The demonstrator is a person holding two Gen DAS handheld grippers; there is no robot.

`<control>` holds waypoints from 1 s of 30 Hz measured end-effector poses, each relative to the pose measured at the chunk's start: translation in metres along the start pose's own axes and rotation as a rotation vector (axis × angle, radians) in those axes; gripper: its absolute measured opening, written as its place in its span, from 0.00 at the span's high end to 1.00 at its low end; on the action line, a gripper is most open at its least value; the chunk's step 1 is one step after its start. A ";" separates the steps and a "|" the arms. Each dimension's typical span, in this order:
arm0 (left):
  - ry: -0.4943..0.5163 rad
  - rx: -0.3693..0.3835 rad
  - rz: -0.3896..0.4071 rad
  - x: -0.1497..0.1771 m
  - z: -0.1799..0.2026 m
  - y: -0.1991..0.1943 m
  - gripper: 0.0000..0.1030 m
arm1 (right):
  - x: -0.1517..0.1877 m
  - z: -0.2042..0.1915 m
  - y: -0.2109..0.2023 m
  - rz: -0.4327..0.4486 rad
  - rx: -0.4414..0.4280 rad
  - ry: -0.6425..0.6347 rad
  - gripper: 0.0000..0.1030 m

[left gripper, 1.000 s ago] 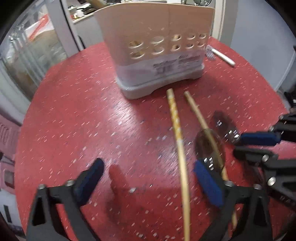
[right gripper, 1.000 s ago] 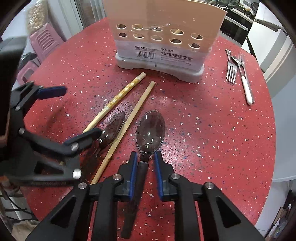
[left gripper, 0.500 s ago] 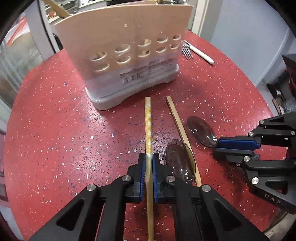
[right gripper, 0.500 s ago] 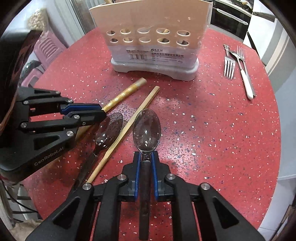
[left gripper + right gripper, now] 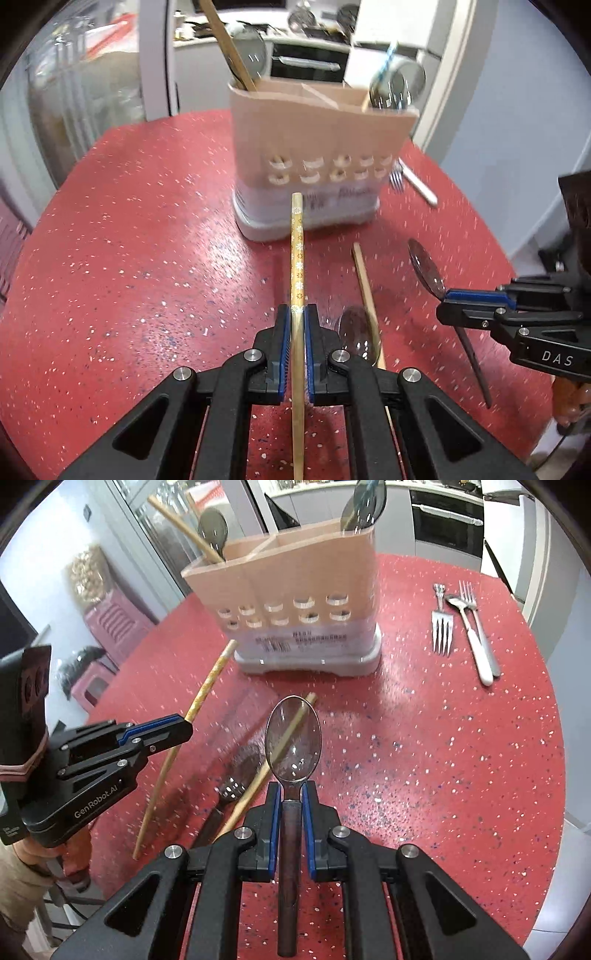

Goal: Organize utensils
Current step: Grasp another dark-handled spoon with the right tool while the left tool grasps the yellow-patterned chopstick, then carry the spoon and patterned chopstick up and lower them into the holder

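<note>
My left gripper (image 5: 297, 312) is shut on a flower-patterned chopstick (image 5: 297, 251), held off the red table and pointing at the beige utensil holder (image 5: 317, 147). My right gripper (image 5: 292, 788) is shut on the dark handle of a clear-bowled spoon (image 5: 293, 734), lifted above the table. A plain chopstick (image 5: 364, 273) and a second spoon (image 5: 356, 332) lie on the table between the two grippers. In the right wrist view the left gripper (image 5: 186, 731) shows at the left with the patterned chopstick (image 5: 207, 686). The holder (image 5: 295, 602) has a chopstick and spoons standing in it.
Two forks (image 5: 443, 627) and a white-handled utensil (image 5: 478, 646) lie to the right of the holder. The round red table (image 5: 461, 775) drops off close on the right. A pink stool (image 5: 110, 624) and a glass door stand beyond the table's left side.
The left gripper closed on the patterned chopstick and raised it off the table. The right gripper tightened on the spoon's handle and lifted the spoon. Both now sit higher and closer to the holder.
</note>
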State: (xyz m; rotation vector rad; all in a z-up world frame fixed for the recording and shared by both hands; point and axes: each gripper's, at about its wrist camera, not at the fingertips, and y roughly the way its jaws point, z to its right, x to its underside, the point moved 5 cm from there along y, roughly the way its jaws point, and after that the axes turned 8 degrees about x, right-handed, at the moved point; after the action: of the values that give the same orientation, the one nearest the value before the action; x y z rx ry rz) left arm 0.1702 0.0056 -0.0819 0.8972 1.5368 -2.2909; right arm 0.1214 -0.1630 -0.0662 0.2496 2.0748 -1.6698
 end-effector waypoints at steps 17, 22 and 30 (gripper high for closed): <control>-0.072 0.007 0.311 -0.073 0.005 -0.080 0.69 | -0.061 -0.012 -0.072 0.221 -0.071 0.034 0.88; -0.084 -0.001 0.397 -0.111 0.003 -0.095 0.70 | -0.093 -0.008 -0.089 0.293 -0.084 0.055 0.88; -0.095 -0.006 0.514 -0.166 0.002 -0.105 0.70 | -0.156 -0.008 -0.103 0.422 -0.111 0.068 0.88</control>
State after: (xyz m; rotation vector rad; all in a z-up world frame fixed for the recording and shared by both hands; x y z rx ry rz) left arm 0.2462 0.0252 0.0983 1.0233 1.1104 -1.9239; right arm 0.2132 -0.1583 0.0971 0.6645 1.9821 -1.3056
